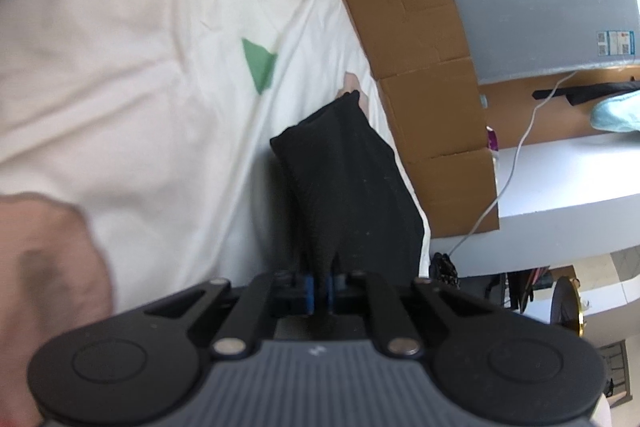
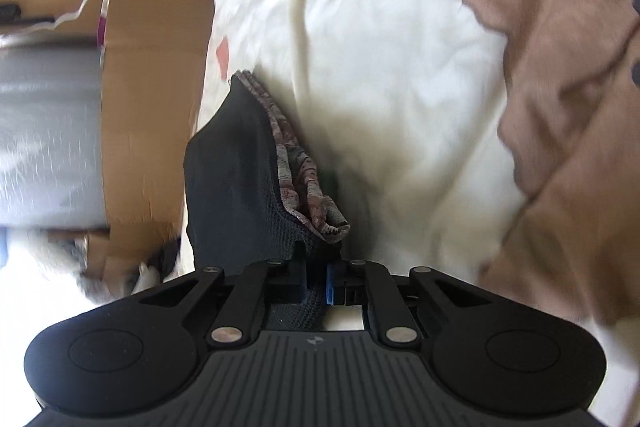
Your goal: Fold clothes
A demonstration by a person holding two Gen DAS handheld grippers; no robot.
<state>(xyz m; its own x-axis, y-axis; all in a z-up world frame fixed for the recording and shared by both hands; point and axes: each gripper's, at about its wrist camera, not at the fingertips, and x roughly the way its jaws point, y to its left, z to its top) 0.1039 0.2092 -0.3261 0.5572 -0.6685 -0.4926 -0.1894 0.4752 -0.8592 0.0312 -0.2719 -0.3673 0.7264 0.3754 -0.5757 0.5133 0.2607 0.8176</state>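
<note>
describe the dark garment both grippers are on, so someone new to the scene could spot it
Start from the white sheet with green and red patches that fills both views, cardboard along its edge. Over it hangs the black mesh garment, pinched by the left gripper and right gripper, jaws shut on it. It is the only dark cloth, with a patterned pinkish-grey trim; the neighbouring brown cloth is plain.

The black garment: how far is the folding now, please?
Done: no finished fold is visible. In hand: the left gripper and the right gripper are both shut on the black garment, lifted over the white sheet. A patterned edge hangs beside it. Left: laying it down and folding; the brown garment lies unfolded.
</note>
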